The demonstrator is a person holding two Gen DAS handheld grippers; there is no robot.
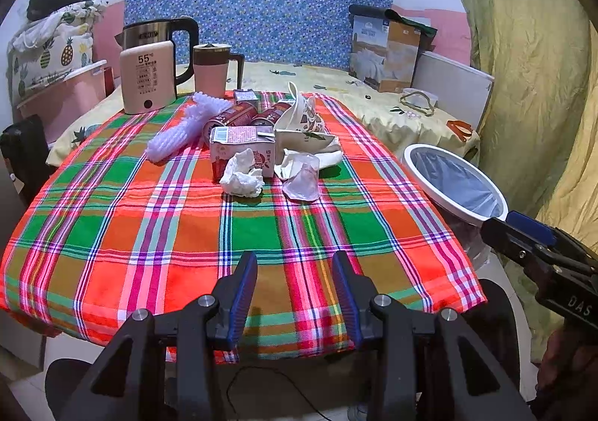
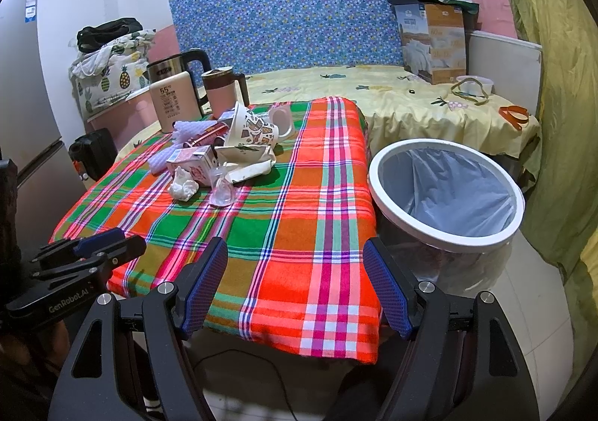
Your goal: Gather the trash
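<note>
Trash pile (image 1: 258, 144) beside kettle (image 1: 157, 47), mug (image 1: 211, 65), bin (image 2: 446, 193) off table edge

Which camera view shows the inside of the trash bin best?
The right wrist view: the trash bin shows its whole white rim and the bag lining inside. In the left wrist view the trash bin sits at the edge, seen more obliquely.

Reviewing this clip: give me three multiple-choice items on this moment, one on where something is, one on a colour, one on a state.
1. The trash bin stands
A. on the table
B. beside the table's right edge
C. on the bed

2. The bin's rim is
A. white
B. red
C. black

3. Both tongs, left and right, are
A. shut on tissue
B. shut on a cup
C. open, holding nothing

Key: 1 B, it sits on the floor next to the plaid tablecloth. 2 A, the ring is plainly white. 3 C, the jaws stand apart with only cloth between.
</note>
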